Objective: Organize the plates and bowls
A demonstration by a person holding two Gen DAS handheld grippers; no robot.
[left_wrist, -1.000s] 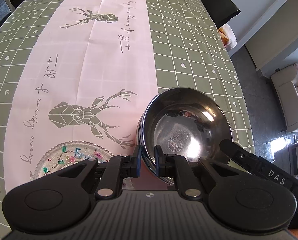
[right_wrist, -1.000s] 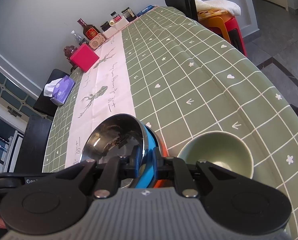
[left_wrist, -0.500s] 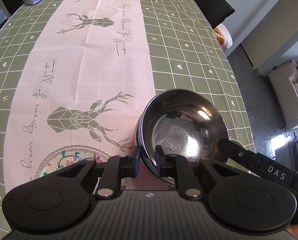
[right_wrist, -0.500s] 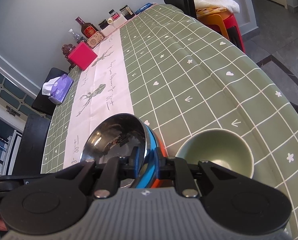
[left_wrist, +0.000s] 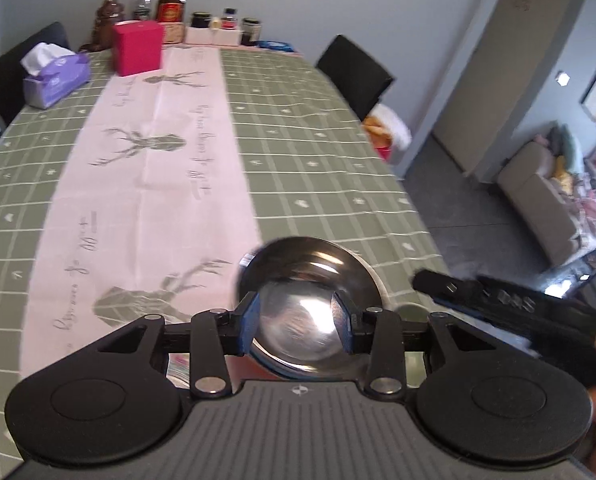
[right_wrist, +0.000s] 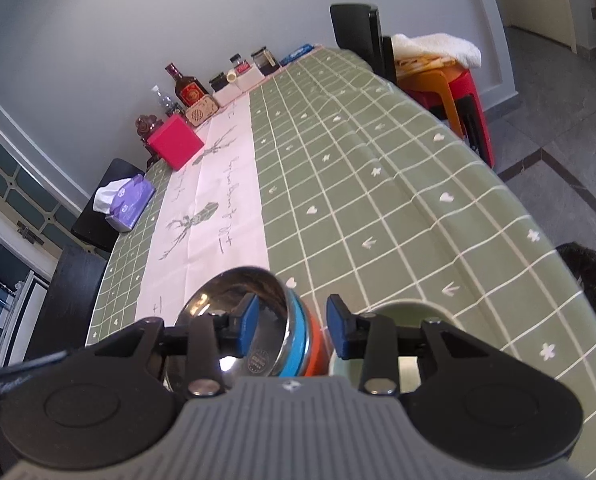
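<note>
A steel bowl (left_wrist: 310,268) sits on the green checked tablecloth near the table's front right. In the right wrist view the steel bowl (right_wrist: 225,300) is nested in a blue bowl (right_wrist: 298,336) and an orange bowl (right_wrist: 318,340). A green bowl (right_wrist: 406,309) stands just right of the stack. My left gripper (left_wrist: 298,322) hangs over the bowl's near left rim, jaws opening, its pads clear of the rim. My right gripper (right_wrist: 293,320) straddles the stack's right rim, jaws also opening, touching nothing. A sliver of a floral plate (left_wrist: 177,364) shows under the left gripper.
At the table's far end stand a red box (left_wrist: 137,48), a purple tissue box (left_wrist: 55,80), bottles and jars. Black chairs flank the table. A red and orange stool (right_wrist: 458,92) with a towel stands by the right edge, where the cloth drops off.
Both grippers let go of the steel bowl's rim and spread their jaws. Both rose and tipped upward, the left one more, so the table's far end now shows.
</note>
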